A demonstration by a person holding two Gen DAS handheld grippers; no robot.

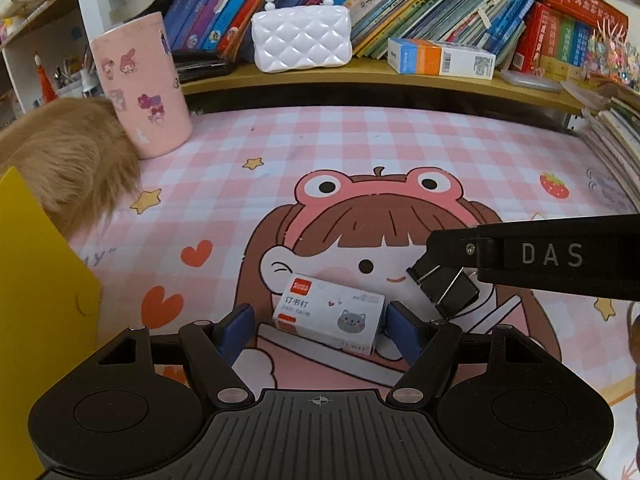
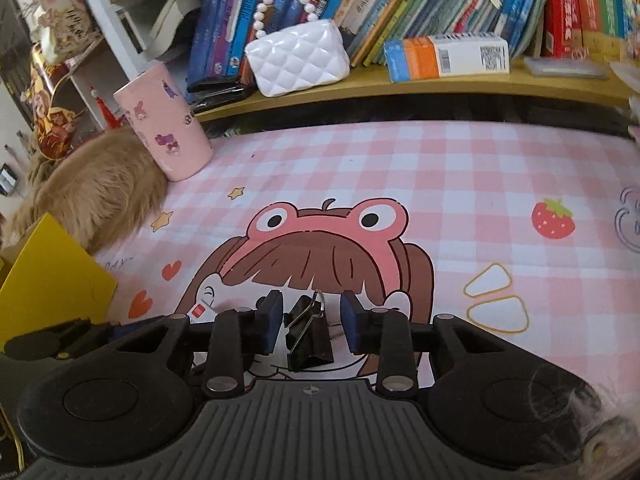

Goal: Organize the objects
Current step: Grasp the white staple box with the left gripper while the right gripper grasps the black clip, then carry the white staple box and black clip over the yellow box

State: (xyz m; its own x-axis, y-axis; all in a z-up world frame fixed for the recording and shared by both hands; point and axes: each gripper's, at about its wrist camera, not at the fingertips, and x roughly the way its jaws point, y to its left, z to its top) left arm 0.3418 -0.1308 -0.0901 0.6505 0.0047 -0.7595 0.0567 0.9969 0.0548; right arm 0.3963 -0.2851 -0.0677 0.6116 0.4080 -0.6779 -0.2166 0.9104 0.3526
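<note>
A white staple box [image 1: 329, 317] with a grey cat print lies on the pink cartoon desk mat [image 1: 360, 152]. My left gripper [image 1: 320, 326] is open, its blue pads on either side of the box with small gaps. A black binder clip [image 2: 309, 330] lies on the mat between the pads of my right gripper [image 2: 311, 322], which is open and not touching it. In the left wrist view the clip [image 1: 444, 286] sits right of the box under the right gripper's finger [image 1: 540, 254]. A corner of the box [image 2: 200, 312] shows in the right wrist view.
A pink sticker-covered cup [image 1: 142, 84] stands at the back left beside a furry tan thing [image 1: 68, 160]. A yellow box [image 1: 40, 312] is at the left edge. A shelf [image 1: 360, 78] behind holds a white quilted purse [image 1: 302, 42], a carton [image 1: 440, 58] and books.
</note>
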